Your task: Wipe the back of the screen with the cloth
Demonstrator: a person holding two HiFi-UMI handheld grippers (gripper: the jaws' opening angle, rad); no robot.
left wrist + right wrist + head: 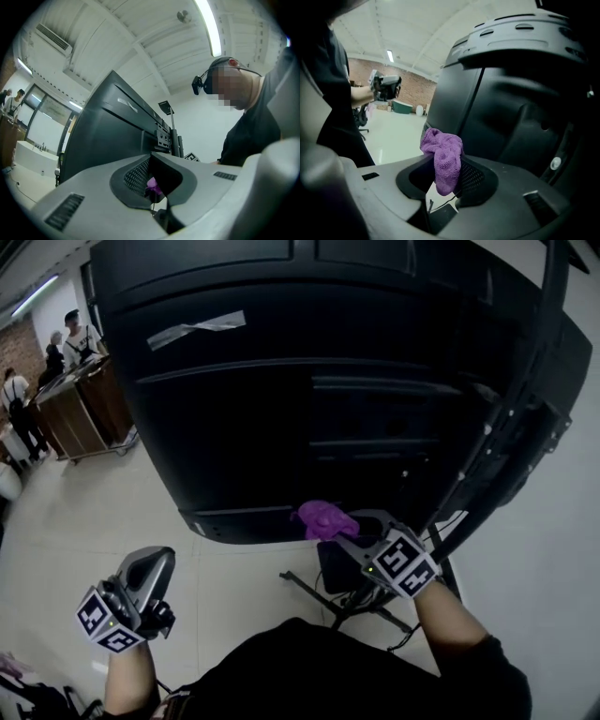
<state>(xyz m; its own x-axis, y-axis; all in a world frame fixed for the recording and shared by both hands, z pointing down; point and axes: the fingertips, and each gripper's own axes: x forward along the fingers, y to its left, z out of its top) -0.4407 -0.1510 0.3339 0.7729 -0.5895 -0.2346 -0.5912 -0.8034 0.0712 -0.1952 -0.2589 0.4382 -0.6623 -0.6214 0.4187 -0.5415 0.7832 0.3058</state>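
Note:
The black back of the big screen (281, 399) fills the upper head view; the purple cloth (323, 519) is held at its bottom edge. My right gripper (359, 532) is shut on that cloth (443, 159), which bunches up out of the jaws (445, 190) just before the dark panel (511, 93). My left gripper (153, 563) hangs low on the left, away from the screen, jaws together with nothing in them. In the left gripper view (158, 199) the screen's back (108, 136) rises at the left and a bit of cloth (153, 186) shows beyond the jaws.
A strip of grey tape (197, 327) is stuck on the screen's upper left. The black stand arm (506, 427) runs down the right to a base with cables (352, 592) on the pale floor. Far left, people stand by a wooden counter (80, 409).

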